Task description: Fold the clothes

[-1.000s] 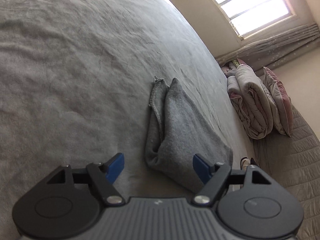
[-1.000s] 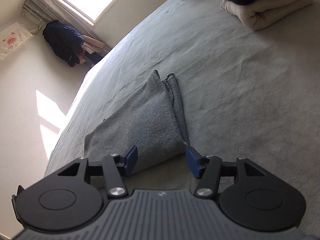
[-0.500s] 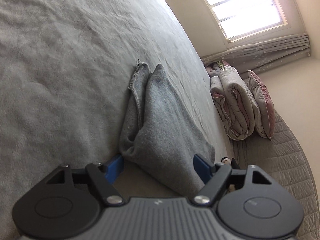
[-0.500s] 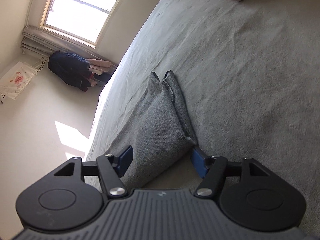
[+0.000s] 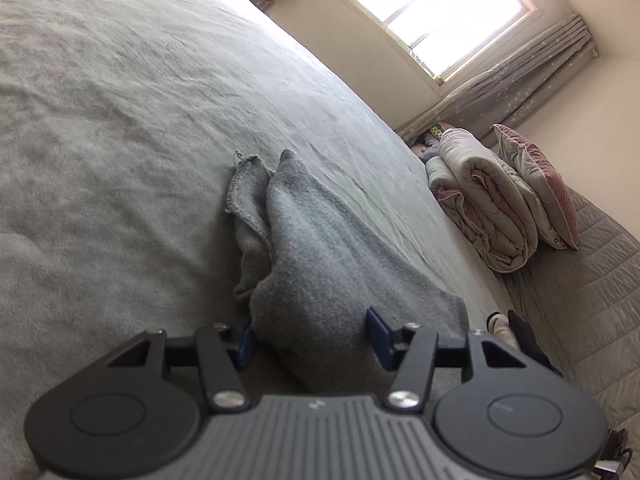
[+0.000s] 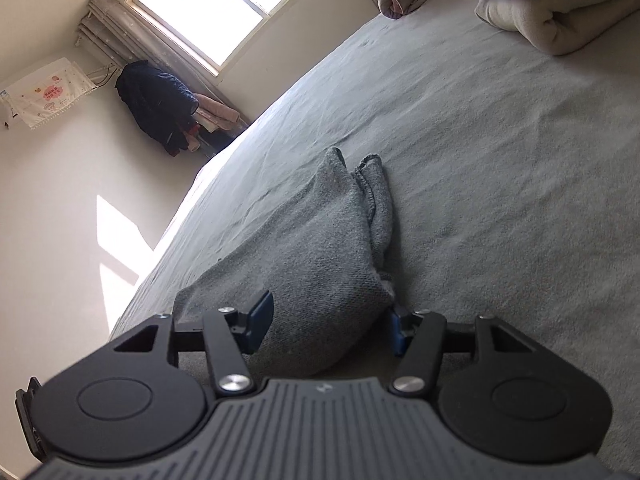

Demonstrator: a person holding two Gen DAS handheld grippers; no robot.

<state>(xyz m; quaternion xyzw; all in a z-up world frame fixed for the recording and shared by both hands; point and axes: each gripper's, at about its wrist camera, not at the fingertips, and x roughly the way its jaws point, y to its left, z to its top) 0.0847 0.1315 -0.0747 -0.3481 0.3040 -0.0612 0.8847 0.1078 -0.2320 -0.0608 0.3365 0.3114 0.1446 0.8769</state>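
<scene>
A grey knitted garment (image 5: 320,248) lies folded into a long narrow shape on the grey bed cover (image 5: 120,120). Its near left corner bulges up between the blue pads of my left gripper (image 5: 311,336), whose jaws are closing around the cloth. In the right wrist view the same garment (image 6: 320,248) has its near right corner between the pads of my right gripper (image 6: 328,326), also closing. The right pad touches the frayed corner and the left pad rests over the fabric. The garment's far end shows two loose points.
The bed cover (image 6: 500,160) stretches wide around the garment. A folded duvet (image 5: 480,208) and a pink pillow (image 5: 536,192) lie on a quilted mattress (image 5: 580,300) at the right. A rolled cream blanket (image 6: 552,20) sits far right. A dark jacket (image 6: 156,104) hangs below the window.
Both grippers have moved forward onto the garment's near end. Their jaws have narrowed, and the cloth now bunches up between the pads.
</scene>
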